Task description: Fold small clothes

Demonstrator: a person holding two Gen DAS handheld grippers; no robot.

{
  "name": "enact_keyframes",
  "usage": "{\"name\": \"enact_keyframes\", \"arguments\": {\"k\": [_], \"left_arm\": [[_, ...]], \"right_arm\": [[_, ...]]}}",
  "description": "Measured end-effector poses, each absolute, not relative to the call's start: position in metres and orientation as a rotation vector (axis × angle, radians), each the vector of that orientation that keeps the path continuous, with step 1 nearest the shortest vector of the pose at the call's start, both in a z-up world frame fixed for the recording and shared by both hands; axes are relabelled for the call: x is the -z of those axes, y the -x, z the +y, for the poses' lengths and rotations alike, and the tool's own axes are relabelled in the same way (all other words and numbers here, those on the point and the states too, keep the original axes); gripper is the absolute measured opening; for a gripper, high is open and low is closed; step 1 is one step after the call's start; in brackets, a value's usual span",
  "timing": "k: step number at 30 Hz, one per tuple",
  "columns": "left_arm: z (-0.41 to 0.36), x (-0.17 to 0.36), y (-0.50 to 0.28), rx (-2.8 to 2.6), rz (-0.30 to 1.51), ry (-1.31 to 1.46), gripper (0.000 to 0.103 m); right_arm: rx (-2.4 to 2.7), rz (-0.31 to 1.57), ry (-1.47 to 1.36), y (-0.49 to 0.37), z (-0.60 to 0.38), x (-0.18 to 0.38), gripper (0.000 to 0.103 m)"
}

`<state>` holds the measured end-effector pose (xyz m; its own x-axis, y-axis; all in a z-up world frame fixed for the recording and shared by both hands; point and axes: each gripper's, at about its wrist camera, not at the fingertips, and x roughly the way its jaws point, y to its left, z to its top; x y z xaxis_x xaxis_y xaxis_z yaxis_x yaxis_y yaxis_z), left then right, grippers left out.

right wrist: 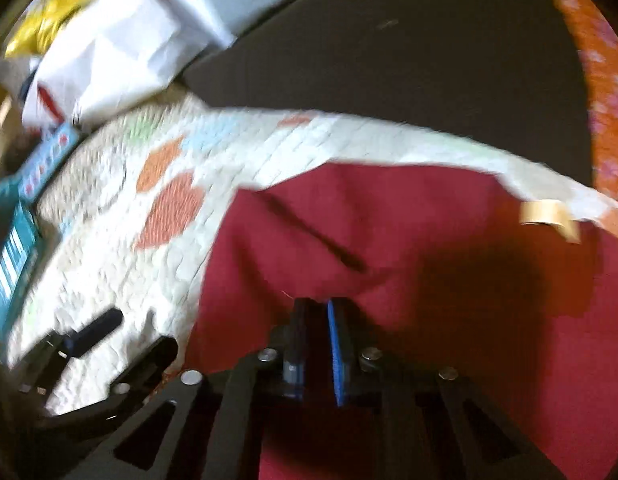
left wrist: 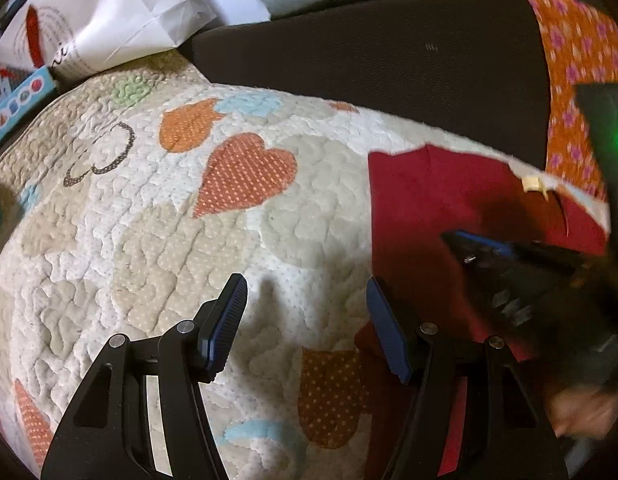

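Note:
A dark red garment (left wrist: 429,204) lies on a quilted cream blanket with orange hearts (left wrist: 157,216), at the right in the left wrist view; a cream label (left wrist: 533,185) shows at its far edge. My left gripper (left wrist: 305,292) is open and empty over the quilt, its right finger at the garment's left edge. My right gripper (right wrist: 323,304) is shut on a fold of the red garment (right wrist: 409,220), which fills the right wrist view. The right gripper also shows in the left wrist view (left wrist: 465,248), blurred, over the garment.
A dark brown cushion (left wrist: 369,68) runs behind the quilt. An orange flowered cloth (left wrist: 577,80) is at the far right. A white paper bag (left wrist: 109,20) and a blue toy box (left wrist: 17,108) sit at the far left.

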<state>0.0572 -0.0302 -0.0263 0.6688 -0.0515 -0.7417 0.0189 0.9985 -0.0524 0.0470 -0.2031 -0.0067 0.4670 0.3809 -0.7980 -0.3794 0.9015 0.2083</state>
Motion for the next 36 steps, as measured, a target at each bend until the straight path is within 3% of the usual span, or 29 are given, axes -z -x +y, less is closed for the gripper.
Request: {"name": "enact_keyframes", "arguments": {"k": [7, 14, 20, 21, 24, 25, 29, 30, 32, 33, 36], "left_arm": [[-0.035, 0.014, -0.051, 0.106, 0.779, 0.074, 0.062], [-0.056, 0.042, -0.057, 0.090, 0.883, -0.043, 0.062], [-0.056, 0.040, -0.057, 0.089, 0.877, -0.041, 0.062], [-0.056, 0.040, -0.058, 0.090, 0.878, -0.038, 0.062], [-0.054, 0.040, -0.058, 0.092, 0.882, -0.024, 0.062], [-0.053, 0.040, -0.059, 0.091, 0.883, -0.019, 0.062], [-0.056, 0.040, -0.058, 0.084, 0.874, -0.030, 0.062], [-0.057, 0.041, -0.058, 0.082, 0.871, -0.034, 0.062], [-0.058, 0.041, -0.058, 0.080, 0.867, -0.040, 0.062], [-0.058, 0.041, -0.058, 0.080, 0.866, -0.040, 0.062], [-0.058, 0.041, -0.058, 0.076, 0.864, -0.042, 0.064]], "right_arm": [[-0.498, 0.932, -0.078, -0.028, -0.237, -0.020, 0.011], [-0.448, 0.986, -0.045, -0.009, -0.260, 0.012, 0.011], [-0.387, 0.929, -0.120, 0.000, -0.308, -0.017, 0.012], [-0.324, 0.896, -0.103, 0.004, -0.327, -0.025, 0.017], [-0.107, 0.815, -0.060, 0.014, -0.382, -0.045, 0.047], [-0.006, 0.794, -0.061, 0.015, -0.406, -0.048, 0.053], [0.190, 0.831, -0.058, 0.007, -0.458, -0.042, 0.054], [0.174, 0.857, -0.070, 0.001, -0.460, -0.036, 0.053], [0.093, 0.909, -0.109, -0.005, -0.459, -0.025, 0.030], [0.063, 0.929, -0.127, -0.008, -0.455, -0.021, 0.011], [0.121, 0.847, -0.082, 0.002, -0.459, -0.030, 0.008]]}}
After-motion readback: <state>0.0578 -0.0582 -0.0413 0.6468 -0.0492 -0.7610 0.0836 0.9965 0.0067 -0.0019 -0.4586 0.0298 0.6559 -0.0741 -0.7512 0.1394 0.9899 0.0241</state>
